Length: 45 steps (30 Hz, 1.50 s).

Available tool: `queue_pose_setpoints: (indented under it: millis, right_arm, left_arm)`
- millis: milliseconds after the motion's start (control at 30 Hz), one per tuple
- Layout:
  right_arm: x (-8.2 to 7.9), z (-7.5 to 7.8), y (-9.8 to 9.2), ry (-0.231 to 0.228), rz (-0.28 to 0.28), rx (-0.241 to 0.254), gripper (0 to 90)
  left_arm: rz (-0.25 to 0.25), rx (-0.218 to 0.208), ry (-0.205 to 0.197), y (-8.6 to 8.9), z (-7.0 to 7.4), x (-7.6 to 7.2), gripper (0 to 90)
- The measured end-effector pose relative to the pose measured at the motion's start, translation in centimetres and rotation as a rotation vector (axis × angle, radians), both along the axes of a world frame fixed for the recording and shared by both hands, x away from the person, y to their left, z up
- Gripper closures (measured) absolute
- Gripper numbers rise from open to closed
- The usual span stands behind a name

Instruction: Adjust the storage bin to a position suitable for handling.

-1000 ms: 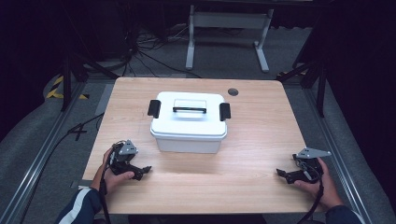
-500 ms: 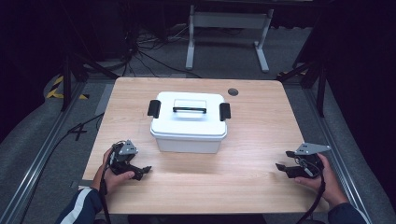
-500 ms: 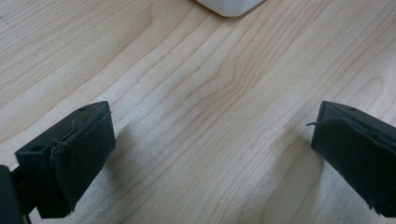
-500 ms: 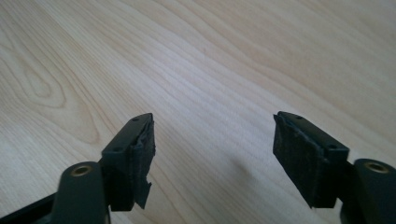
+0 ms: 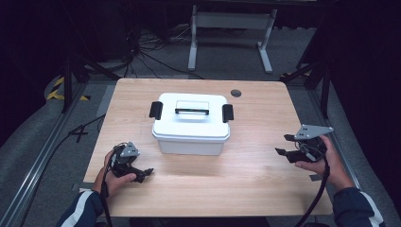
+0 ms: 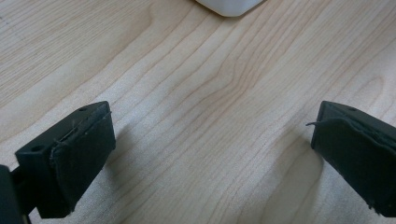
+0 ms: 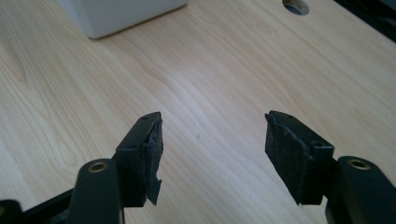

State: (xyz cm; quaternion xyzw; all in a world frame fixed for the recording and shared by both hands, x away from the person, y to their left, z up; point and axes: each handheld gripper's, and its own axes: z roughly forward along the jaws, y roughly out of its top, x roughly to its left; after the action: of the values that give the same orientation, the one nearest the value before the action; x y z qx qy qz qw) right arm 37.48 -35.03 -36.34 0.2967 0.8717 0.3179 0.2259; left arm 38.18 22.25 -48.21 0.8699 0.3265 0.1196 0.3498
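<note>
A white lidded box (image 5: 191, 124) with a black handle and two black side latches sits mid-table. My left gripper (image 5: 144, 174) rests low near the front left edge, pointing right, short of the box. In the left gripper view its jaws (image 6: 212, 154) stand wide open over bare wood, with a box corner (image 6: 229, 7) at the top. My right gripper (image 5: 283, 144) is held above the table's right side, pointing left toward the box. Its jaws (image 7: 212, 149) have just been closing part-way and stay open with nothing between them. The box (image 7: 121, 14) lies ahead of them.
A round cable hole (image 5: 235, 93) lies in the wooden table (image 5: 255, 184) behind the box's right end, also in the right gripper view (image 7: 295, 5). Bare wood surrounds the box. Cables and a metal stand (image 5: 227, 28) are on the floor beyond the far edge.
The right hand has lifted its gripper off the table and carried it farther from the front edge, with its jaws narrower than before. The left gripper and the box have not moved.
</note>
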Motion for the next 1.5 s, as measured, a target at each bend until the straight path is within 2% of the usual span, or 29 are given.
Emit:
queue_pose_setpoints:
  millis: [100, 467, 967, 1033, 1367, 1500]
  right_arm:
    - [0.6, 1.1, 0.8, -0.023, 0.018, -0.013, 38.6]
    - [2.2, 4.2, 4.1, -0.031, 0.097, -0.063, 39.4]
    - [4.0, 7.4, 8.0, -0.055, 0.168, -0.104, 40.1]
    - [4.1, 7.6, 8.3, -0.058, 0.174, -0.108, 40.3]
    - [5.6, 8.9, 12.3, -0.054, 0.248, -0.143, 41.6]
    - [6.1, 9.3, 13.7, -0.068, 0.265, -0.15, 43.3]
  left_arm:
    - [0.0, 0.002, 0.0, 0.0, 0.0, 0.0, 0.2]
    - [0.0, 0.001, 0.0, 0.0, 0.0, 0.0, 0.2]
    - [0.0, 0.002, 0.0, 0.0, 0.0, 0.0, 0.2]
    - [-0.001, 0.0, -0.001, 0.0, 0.0, 0.0, 0.2]
    - [-0.001, 0.0, -0.001, 0.0, 0.0, 0.0, 0.3]
    - [-0.001, 0.0, -0.001, 0.0, 0.0, 0.0, 0.2]
